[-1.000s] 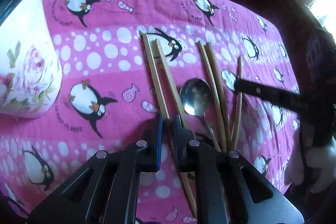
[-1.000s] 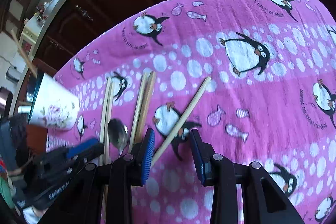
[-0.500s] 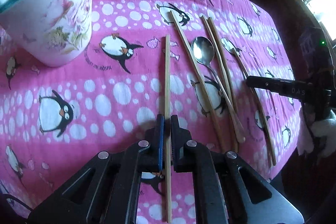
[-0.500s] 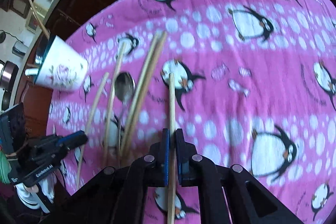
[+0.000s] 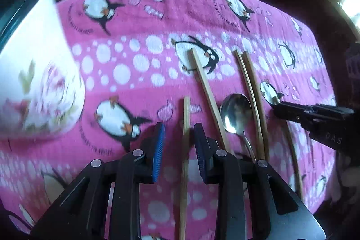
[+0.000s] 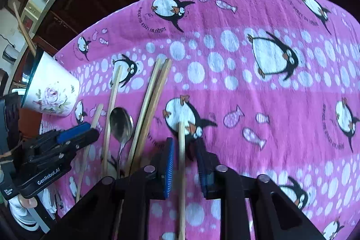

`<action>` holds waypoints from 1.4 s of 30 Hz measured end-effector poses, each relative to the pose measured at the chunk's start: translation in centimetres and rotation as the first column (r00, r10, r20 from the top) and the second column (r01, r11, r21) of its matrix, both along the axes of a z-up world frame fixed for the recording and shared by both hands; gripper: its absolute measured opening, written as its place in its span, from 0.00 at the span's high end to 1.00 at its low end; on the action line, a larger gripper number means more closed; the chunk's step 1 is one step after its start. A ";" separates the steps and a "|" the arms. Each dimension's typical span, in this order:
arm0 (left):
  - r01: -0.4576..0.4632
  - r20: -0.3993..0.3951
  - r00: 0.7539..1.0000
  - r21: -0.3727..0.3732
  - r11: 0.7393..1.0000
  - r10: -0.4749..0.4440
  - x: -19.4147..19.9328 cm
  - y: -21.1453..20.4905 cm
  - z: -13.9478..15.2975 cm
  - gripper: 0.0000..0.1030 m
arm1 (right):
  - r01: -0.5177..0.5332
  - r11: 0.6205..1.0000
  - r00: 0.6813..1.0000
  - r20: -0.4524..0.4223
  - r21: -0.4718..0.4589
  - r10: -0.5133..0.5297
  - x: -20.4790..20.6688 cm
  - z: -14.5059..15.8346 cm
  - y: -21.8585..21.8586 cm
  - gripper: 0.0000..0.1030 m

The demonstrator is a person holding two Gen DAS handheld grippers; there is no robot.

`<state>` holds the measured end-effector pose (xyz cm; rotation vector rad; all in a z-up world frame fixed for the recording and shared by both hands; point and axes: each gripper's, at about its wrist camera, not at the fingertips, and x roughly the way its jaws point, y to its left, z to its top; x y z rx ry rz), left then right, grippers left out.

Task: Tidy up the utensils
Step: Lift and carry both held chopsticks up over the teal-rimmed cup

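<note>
While "GenRobot.AI" marks the left hand-held gripper, the floral cup beside it holds a chopstick; both hand-held grippers stand released, the right too.

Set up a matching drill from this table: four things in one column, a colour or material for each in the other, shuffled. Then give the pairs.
Things:
1. cup
2. spoon
3. cloth
4. paired chopsticks next to the spoon

Looks:
A. pale wood
B. pink with a penguin print
C. white with a painted rose
D. shiny metal

Pairs: 1-C, 2-D, 3-B, 4-A
</note>
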<state>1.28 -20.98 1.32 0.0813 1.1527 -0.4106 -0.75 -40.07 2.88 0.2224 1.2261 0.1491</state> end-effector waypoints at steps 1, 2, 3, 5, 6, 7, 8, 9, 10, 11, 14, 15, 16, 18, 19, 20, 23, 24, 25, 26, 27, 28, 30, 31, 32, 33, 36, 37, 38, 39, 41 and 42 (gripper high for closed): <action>0.016 0.013 1.000 0.014 1.000 -0.017 -0.1 -0.3 0.1 0.80 | -0.004 1.000 1.000 0.003 -0.009 0.004 0.1 0.1 0.2 0.95; 0.033 0.022 0.999 0.019 0.999 -0.034 -0.2 -0.5 0.1 0.96 | -0.007 1.000 1.000 0.006 -0.008 0.007 0.2 0.2 0.4 0.95; 0.044 0.012 0.999 0.009 0.999 -0.044 -0.2 -0.4 0.1 0.96 | -0.012 1.000 1.000 0.011 0.000 0.012 0.2 0.4 0.5 0.95; 0.041 -0.008 0.999 -0.047 0.998 -0.041 -0.3 0.5 0.8 0.96 | -0.026 1.000 0.999 0.034 0.012 0.026 -0.1 1.4 0.9 0.95; 0.039 -0.006 0.999 -0.067 0.997 -0.040 -0.5 1.1 1.3 0.96 | -0.036 0.999 0.998 0.057 0.016 0.035 -0.4 2.4 1.0 0.95; 0.039 0.003 0.999 -0.086 0.996 -0.039 -0.8 1.7 2.1 0.96 | -0.042 0.999 0.996 0.077 0.020 0.040 -0.8 3.2 1.1 0.95; 0.039 0.011 0.999 -0.095 0.995 -0.038 -1.0 2.2 2.6 0.96 | -0.046 0.999 0.994 0.097 0.027 0.044 -1.1 4.1 1.2 0.95; 0.038 0.020 0.999 -0.105 0.994 -0.036 -1.3 2.6 3.3 0.96 | -0.052 0.998 0.992 0.117 0.036 0.048 -1.4 5.0 1.2 0.95; 0.039 0.029 0.999 -0.120 0.992 -0.036 -1.6 3.2 4.1 0.96 | -0.060 0.997 0.989 0.135 0.042 0.053 -1.8 5.8 1.3 0.95; 0.038 0.043 0.999 -0.139 0.990 -0.032 -2.1 3.9 5.1 0.96 | -0.065 0.997 0.986 0.157 0.046 0.057 -2.1 6.7 1.4 0.95; 0.038 0.083 0.996 -0.166 0.985 -0.024 -3.5 5.4 7.3 0.96 | -0.078 0.995 0.973 0.224 0.059 0.063 -3.6 9.5 1.5 0.95; 0.037 0.096 0.995 -0.171 0.985 -0.020 -4.0 5.8 8.0 0.96 | -0.083 0.995 0.967 0.244 0.058 0.066 -4.2 10.5 1.7 0.95; 0.035 0.109 0.994 -0.181 0.983 -0.015 -4.4 6.0 8.8 0.96 | -0.088 0.994 0.962 0.263 0.057 0.070 -4.6 11.3 1.9 0.95; 0.025 0.135 0.991 -0.204 0.979 0.003 -5.5 7.2 10.3 0.96 | -0.101 0.993 0.952 0.296 0.056 0.080 -5.5 12.8 2.3 0.95; 0.026 0.151 0.988 -0.217 0.976 0.007 -6.1 7.8 11.1 0.96 | -0.105 0.993 0.947 0.310 0.053 0.083 -6.0 13.7 2.1 0.95; 0.025 0.164 0.986 -0.223 0.974 0.012 -6.6 8.3 11.7 0.96 | -0.111 0.992 0.941 0.327 0.053 0.088 -6.5 14.5 2.3 0.95; 0.019 0.197 0.980 -0.241 0.970 0.030 -7.8 9.3 13.3 0.96 | -0.127 0.990 0.928 0.359 0.055 0.100 -7.5 16.0 3.2 0.95; 0.017 0.208 0.977 -0.246 0.969 0.036 -8.1 9.6 13.7 0.96 | -0.133 0.990 0.924 0.367 0.054 0.105 -7.7 16.4 3.4 0.95; 0.015 0.220 0.975 -0.249 0.968 0.042 -8.5 9.8 14.2 0.96 | -0.137 0.989 0.921 0.374 0.052 0.108 -7.7 16.7 4.1 0.95; 0.013 0.232 0.972 -0.253 0.967 0.047 -8.8 10.2 14.8 0.96 | -0.143 0.988 0.917 0.383 0.052 0.112 -7.9 17.2 4.3 0.95; 0.012 0.240 0.969 -0.256 0.967 0.052 -9.1 10.5 15.2 0.96 | -0.148 0.988 0.914 0.387 0.052 0.117 -8.0 17.5 4.5 0.95; 0.011 0.248 0.967 -0.259 0.966 0.056 -9.3 10.8 15.5 0.96 | -0.154 0.987 0.911 0.394 0.050 0.122 -8.2 17.9 4.8 0.95; 0.007 0.263 0.963 -0.261 0.965 0.064 -9.9 11.5 16.3 0.96 | -0.162 0.986 0.905 0.405 0.047 0.129 -8.3 18.5 5.4 0.95; 0.006 0.269 0.961 -0.262 0.965 0.068 -10.1 11.7 16.7 0.96 | -0.166 0.985 0.902 0.411 0.047 0.132 -8.3 18.8 5.7 0.95; 0.005 0.278 0.958 -0.264 0.965 0.071 -10.4 12.0 17.1 0.96 | -0.169 0.984 0.900 0.415 0.049 0.134 -8.2 19.0 6.0 0.95; 0.003 0.284 0.956 -0.265 0.964 0.075 -10.5 12.1 17.4 0.96 | -0.175 0.983 0.897 0.419 0.050 0.138 -8.2 19.3 6.3 0.95; -0.003 0.300 0.950 -0.277 0.961 0.090 -10.8 13.0 18.4 0.96 | -0.194 0.980 0.887 0.435 0.048 0.155 -8.3 20.2 7.2 0.95; -0.008 0.306 0.947 -0.282 0.959 0.097 -10.9 13.3 18.8 0.96 | -0.200 0.979 0.884 0.440 0.045 0.161 -8.2 20.5 7.5 0.95; -0.010 0.309 0.946 -0.286 0.958 0.102 -11.0 13.5 19.0 0.96 | -0.206 0.978 0.880 0.446 0.044 0.165 -8.3 20.9 7.7 0.95; -0.012 0.314 0.943 -0.292 0.956 0.108 -11.0 13.8 19.4 0.96 | -0.211 0.977 0.876 0.451 0.044 0.169 -8.2 21.1 7.9 0.95; -0.016 0.321 0.940 -0.301 0.953 0.118 -11.1 14.4 20.0 0.96 | -0.217 0.975 0.870 0.462 0.044 0.173 -8.2 21.7 8.3 0.95; -0.017 0.326 0.938 -0.306 0.952 0.122 -11.1 14.6 20.3 0.96 | -0.221 0.974 0.868 0.466 0.045 0.175 -8.1 22.0 8.4 0.95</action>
